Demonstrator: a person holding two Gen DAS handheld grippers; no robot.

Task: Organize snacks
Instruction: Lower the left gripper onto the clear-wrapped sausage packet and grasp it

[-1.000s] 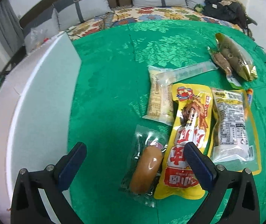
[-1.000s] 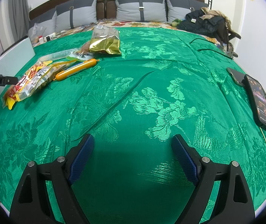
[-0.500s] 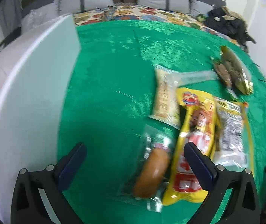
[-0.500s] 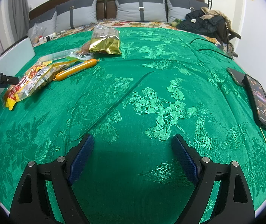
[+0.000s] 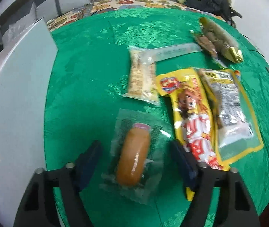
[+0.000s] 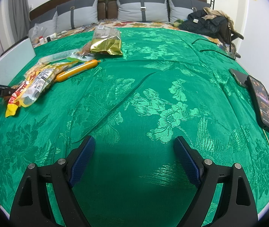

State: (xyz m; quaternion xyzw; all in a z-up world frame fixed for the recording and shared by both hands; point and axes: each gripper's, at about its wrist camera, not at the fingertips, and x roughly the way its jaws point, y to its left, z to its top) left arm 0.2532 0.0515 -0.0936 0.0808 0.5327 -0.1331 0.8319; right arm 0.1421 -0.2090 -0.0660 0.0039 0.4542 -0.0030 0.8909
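Left tongs (image 5: 136, 162) closing around clear-wrapped sausage (image 5: 133, 156), pads not yet touching; long axis running away, tipped slightly right. Yellow pack (image 5: 189, 113) under right finger. Beyond: cracker pack (image 5: 143, 79). Right tongs (image 6: 134, 157) wide, empty.

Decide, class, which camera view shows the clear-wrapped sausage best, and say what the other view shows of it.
The left wrist view: the clear-wrapped sausage lies close up, whole though blurred, between the closing jaws of the left gripper, pads not yet touching. The right wrist view does not clearly show it; at far left the snack pile and the left gripper hide that spot.
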